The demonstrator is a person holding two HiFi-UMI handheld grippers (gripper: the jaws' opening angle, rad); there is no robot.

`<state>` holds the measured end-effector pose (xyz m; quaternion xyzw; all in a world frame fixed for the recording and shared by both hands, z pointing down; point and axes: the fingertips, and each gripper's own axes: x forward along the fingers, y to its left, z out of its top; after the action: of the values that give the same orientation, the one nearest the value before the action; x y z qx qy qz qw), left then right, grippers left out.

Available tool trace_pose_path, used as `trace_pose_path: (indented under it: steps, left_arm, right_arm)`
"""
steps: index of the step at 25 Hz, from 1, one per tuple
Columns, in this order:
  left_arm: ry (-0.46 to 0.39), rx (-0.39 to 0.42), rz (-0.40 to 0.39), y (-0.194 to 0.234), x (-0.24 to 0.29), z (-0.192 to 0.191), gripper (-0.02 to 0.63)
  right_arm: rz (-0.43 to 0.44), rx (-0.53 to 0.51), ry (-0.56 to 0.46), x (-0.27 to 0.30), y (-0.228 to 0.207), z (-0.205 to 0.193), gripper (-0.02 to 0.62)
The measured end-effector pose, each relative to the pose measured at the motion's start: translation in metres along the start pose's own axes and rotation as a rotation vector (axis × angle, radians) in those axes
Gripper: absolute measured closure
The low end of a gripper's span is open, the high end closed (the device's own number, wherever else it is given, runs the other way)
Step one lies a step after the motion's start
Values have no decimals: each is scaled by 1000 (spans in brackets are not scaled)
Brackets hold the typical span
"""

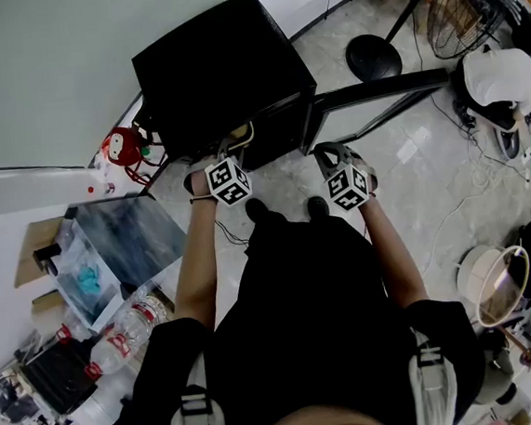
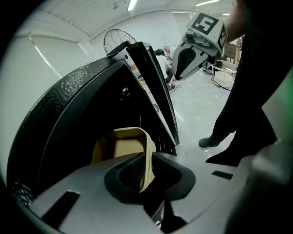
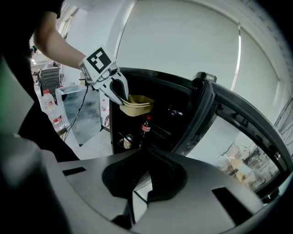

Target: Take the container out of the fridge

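Note:
A black mini fridge (image 1: 220, 76) stands on the floor with its door (image 1: 380, 88) swung open to the right. My left gripper (image 2: 149, 176) is shut on the rim of a beige container (image 2: 121, 146), which hangs at the fridge's upper opening. In the right gripper view that container (image 3: 136, 103) hangs from the left gripper (image 3: 112, 87) just in front of the dark interior. My right gripper (image 3: 142, 180) is shut on nothing and sits apart, in front of the open door (image 3: 229, 119). The head view shows both grippers, left (image 1: 228, 181) and right (image 1: 347, 182), side by side before the fridge.
A bottle (image 3: 145, 125) and a can (image 3: 127, 141) sit lower inside the fridge. Water bottles (image 1: 132, 327), a clear box (image 1: 123, 239) and a red toy (image 1: 127, 147) lie to the left. A fan (image 1: 470, 10), its round base (image 1: 372, 56) and floor cables (image 1: 487, 185) are at the right.

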<state>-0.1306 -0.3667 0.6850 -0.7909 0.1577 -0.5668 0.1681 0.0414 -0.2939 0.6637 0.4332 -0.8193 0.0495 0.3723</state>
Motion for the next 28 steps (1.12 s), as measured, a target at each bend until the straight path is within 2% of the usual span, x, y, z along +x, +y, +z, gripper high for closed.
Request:
trace_pose_path:
  steps: [28]
  left_arm:
    - [30, -13, 13, -21, -15, 14, 565]
  right_arm:
    - [33, -60, -34, -17, 7, 2, 597]
